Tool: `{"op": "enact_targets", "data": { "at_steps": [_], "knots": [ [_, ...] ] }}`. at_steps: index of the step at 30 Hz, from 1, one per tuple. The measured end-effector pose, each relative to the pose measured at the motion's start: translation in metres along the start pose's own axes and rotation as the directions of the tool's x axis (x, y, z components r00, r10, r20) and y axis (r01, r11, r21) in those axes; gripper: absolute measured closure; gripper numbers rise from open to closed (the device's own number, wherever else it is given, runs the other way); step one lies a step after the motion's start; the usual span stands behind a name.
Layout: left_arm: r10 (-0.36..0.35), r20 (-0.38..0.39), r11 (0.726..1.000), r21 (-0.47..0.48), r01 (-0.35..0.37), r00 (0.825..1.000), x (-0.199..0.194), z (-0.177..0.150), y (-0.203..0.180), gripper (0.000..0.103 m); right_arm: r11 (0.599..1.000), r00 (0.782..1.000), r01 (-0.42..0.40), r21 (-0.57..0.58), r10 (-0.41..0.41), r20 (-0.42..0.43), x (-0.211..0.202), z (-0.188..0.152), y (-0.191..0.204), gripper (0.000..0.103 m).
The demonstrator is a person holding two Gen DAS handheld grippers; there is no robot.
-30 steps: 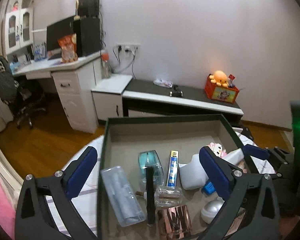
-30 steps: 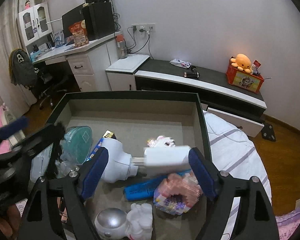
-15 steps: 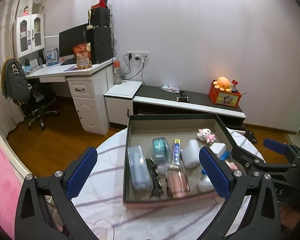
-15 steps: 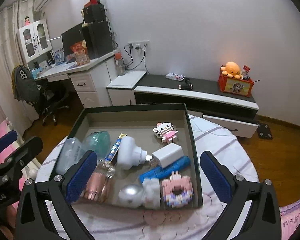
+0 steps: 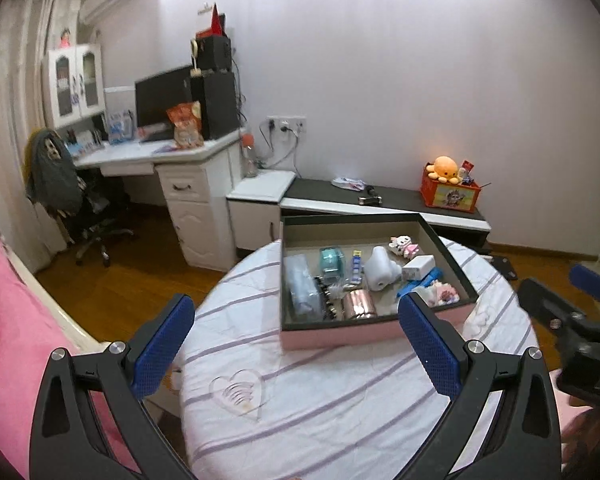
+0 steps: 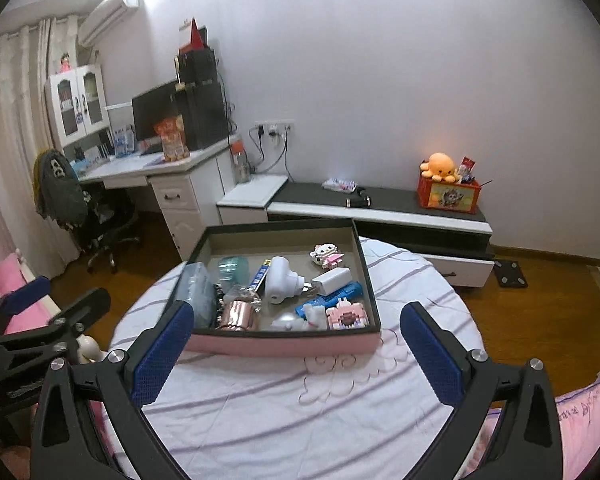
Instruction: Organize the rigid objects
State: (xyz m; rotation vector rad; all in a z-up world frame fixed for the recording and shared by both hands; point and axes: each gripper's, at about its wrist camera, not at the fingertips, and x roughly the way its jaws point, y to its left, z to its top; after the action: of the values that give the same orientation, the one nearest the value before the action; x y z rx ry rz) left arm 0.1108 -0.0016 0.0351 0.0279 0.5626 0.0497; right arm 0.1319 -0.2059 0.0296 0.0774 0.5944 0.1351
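The left gripper (image 5: 296, 346) hangs above the near part of the round table (image 5: 340, 400), its jaws spread wide with nothing between them. The right gripper (image 6: 296, 354) is likewise held over the near table edge, jaws spread and empty. Both stand well apart from the pink-sided box (image 6: 284, 342), which sits on the far half of the striped tablecloth. Inside the box, from left to right: a clear pouch (image 6: 196, 288), a teal container (image 6: 233, 269), a blue-and-yellow tube (image 6: 260, 274), a white rounded plug device (image 6: 281, 280), a white charger block (image 6: 331, 281) and a small pink-and-white block figure (image 6: 327, 257) at the far right. Along the near wall lie a copper-coloured cylinder (image 6: 238, 316), a blue flat item (image 6: 330, 301) and a pink brick figure (image 6: 347, 316); the pale object between them appears to be a small figurine, though the view is soft.
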Motion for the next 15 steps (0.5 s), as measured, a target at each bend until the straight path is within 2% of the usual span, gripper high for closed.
{"op": "enact_targets", "data": {
  "at_steps": [3, 15],
  "knots": [
    [0.033, 0.025, 0.999, 0.012, -0.033, 0.999, -0.026, -0.012, -0.002, 0.000, 1.000, 1.000, 0.010, 0.005, -0.010, 0.021, -0.030, -0.014, 0.001, 0.000],
    [0.021, 0.075, 0.999, -0.042, -0.018, 0.997, -0.125, -0.067, 0.004, 0.000, 0.998, 0.995, 0.055, 0.035, -0.058, 0.082, -0.132, -0.082, 0.000, 0.000]
  ]
}}
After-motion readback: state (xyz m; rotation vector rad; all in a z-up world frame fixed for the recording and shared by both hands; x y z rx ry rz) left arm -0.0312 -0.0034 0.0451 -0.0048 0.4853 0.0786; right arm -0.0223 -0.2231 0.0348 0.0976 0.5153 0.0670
